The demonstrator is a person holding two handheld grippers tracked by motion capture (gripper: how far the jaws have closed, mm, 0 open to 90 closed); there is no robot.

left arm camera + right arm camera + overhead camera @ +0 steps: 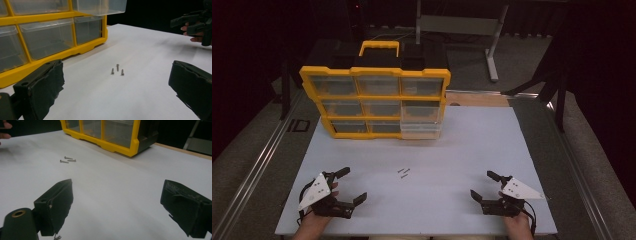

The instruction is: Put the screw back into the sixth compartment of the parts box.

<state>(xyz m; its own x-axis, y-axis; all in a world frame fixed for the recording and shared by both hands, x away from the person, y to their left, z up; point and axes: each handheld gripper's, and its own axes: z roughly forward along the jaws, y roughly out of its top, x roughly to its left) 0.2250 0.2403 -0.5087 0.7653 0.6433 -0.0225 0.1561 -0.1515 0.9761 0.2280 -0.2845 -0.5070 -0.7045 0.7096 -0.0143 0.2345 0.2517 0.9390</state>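
Note:
Three small metal screws lie close together on the white tabletop, about midway between my two grippers. My left gripper rests near the front left edge, open, with nothing between its jaws. In the left gripper view the screws lie ahead of the wide-apart jaws of that gripper. My right gripper rests at the front right, open and empty. From the right gripper view the screws lie ahead to the left of its spread jaws.
A yellow organizer with clear drawers stands at the back of the table, its black carry handle behind. Its lower right drawers stick out a little. The table's front edge is just behind both hands. A desk frame stands on the floor beyond.

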